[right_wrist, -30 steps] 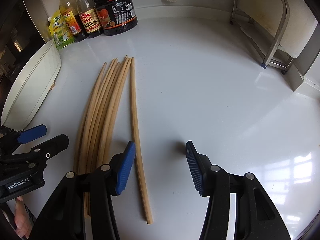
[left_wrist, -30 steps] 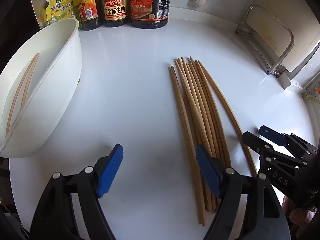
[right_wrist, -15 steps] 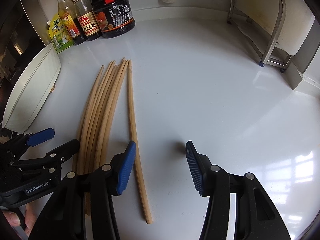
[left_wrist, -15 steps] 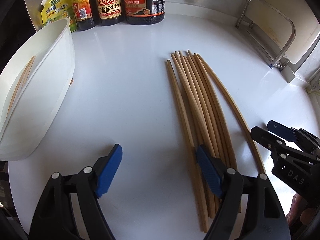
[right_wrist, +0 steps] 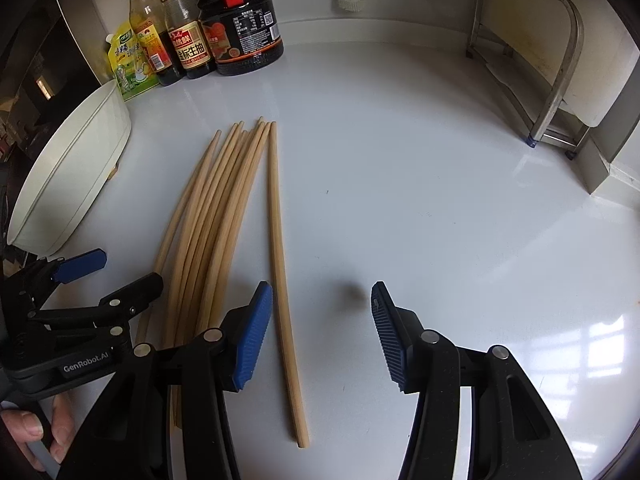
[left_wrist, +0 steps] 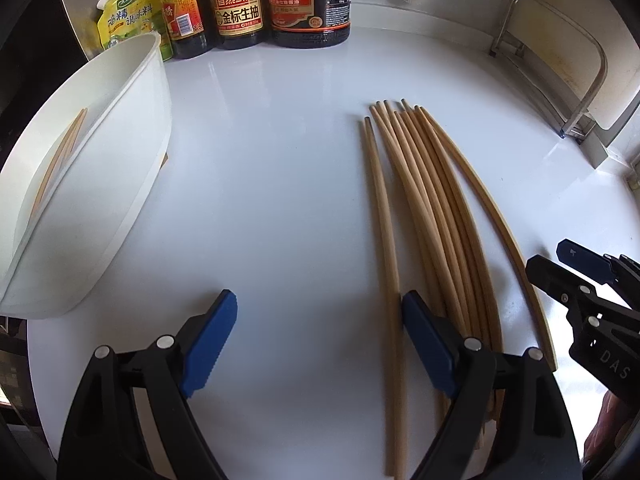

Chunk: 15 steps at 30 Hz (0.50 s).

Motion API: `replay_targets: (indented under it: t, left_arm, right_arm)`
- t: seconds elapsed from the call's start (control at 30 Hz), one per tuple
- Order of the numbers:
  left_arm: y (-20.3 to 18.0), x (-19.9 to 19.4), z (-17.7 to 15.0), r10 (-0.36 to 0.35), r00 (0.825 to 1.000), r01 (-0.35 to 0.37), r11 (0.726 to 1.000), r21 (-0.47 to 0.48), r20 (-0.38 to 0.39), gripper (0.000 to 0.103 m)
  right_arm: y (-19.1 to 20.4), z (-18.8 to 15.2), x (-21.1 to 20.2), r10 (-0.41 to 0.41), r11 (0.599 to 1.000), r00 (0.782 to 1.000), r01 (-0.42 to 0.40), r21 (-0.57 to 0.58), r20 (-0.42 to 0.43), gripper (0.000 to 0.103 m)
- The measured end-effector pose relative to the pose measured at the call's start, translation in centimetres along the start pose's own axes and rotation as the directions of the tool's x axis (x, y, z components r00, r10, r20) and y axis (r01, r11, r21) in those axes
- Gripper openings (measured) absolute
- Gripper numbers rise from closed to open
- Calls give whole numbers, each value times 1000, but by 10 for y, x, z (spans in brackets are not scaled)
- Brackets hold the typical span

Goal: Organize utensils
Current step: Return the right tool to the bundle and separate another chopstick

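Note:
Several wooden chopsticks point(left_wrist: 432, 216) lie side by side on the white counter, also in the right wrist view point(right_wrist: 224, 216). One chopstick point(right_wrist: 280, 264) lies apart on the right side of the bundle. A white tub point(left_wrist: 100, 184) at the left holds two chopsticks point(left_wrist: 60, 160). My left gripper point(left_wrist: 316, 340) is open and empty, its right finger over the bundle's near ends. My right gripper point(right_wrist: 320, 332) is open and empty, just right of the single chopstick's near half.
Sauce bottles point(left_wrist: 240, 4) and a yellow seasoning pouch point(left_wrist: 124, 16) stand at the back left. A metal rack point(right_wrist: 532, 60) stands at the back right by the wall. The right gripper shows at the right edge of the left wrist view point(left_wrist: 592, 280).
Both grippers have moved a little forward and leftward over the counter; both stay open. The chopsticks have not moved.

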State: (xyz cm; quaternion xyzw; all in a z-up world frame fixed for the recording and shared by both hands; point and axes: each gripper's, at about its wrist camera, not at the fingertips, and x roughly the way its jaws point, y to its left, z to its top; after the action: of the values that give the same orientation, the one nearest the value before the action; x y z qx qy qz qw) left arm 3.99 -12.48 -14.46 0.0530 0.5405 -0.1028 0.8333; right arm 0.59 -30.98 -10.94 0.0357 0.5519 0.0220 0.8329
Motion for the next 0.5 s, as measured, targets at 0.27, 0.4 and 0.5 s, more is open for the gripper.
replay_targets:
  t: [0.27, 0.4, 0.5]
  left_arm:
    - [10, 2, 3, 18, 1000, -18, 1000, -22, 8, 84]
    - [6, 4, 9, 24, 1000, -24, 1000, -12, 19, 83]
    - [4, 5, 12, 22, 999, -22, 1000, -1, 27, 82]
  right_arm:
    - [7, -1, 8, -41, 998, 999, 41, -42, 1, 49]
    - [11, 0, 11, -63, 996, 998, 63, -68, 8, 49]
    - [13, 1, 12, -62, 995, 998, 63, -75, 16, 49]
